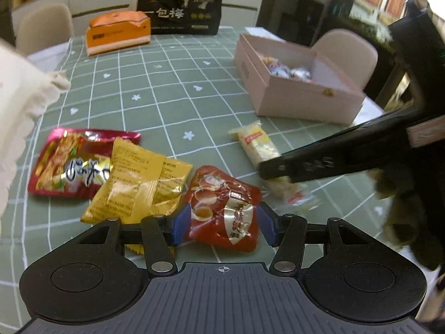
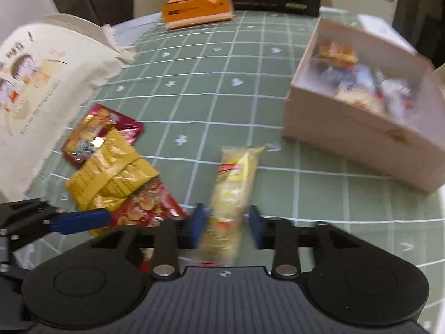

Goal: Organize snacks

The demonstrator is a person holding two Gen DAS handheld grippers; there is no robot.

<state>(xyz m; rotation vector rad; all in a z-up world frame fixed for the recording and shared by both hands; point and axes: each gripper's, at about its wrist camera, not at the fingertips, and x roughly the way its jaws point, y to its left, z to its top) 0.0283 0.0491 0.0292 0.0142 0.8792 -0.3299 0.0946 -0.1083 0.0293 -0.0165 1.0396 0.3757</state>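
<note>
A tabletop (image 1: 172, 89) under a grey-green cloth with a white grid and small white flowers fills both wrist views. At its far edge stands a large black bag (image 1: 180, 7) with pale Chinese characters; its top is cut off in the right wrist view. Just left of it lies an orange packet (image 1: 118, 32). On the left, a cream cloth bag (image 2: 41, 83) with a printed picture spills past the frame edge; its print is too blurred to read. On the right sits an open pink box (image 1: 294, 94) holding wrapped snacks, which are smeared by motion and hard to tell apart.

Near the middle left, a dark red foil snack (image 1: 69, 158) lies partly under a yellow packet (image 1: 139, 183). Just right of these lies a red packet (image 1: 225, 208) showing round brown pieces. Farther right lies a long pale-yellow snack bar (image 2: 233, 192) in clear wrap, its near end hidden behind the right tool.

The left tool (image 1: 222, 224) is spread, its blue pads on either side of the red packet; whether they touch it I cannot tell. The right tool (image 2: 226, 226) is pressed in, pinching the snack bar near its lower end. In the left wrist view this tool's black finger crosses the bar, hiding its middle. A dark fuzzy sleeve (image 1: 403, 208) shows blurred at the right edge.
</note>
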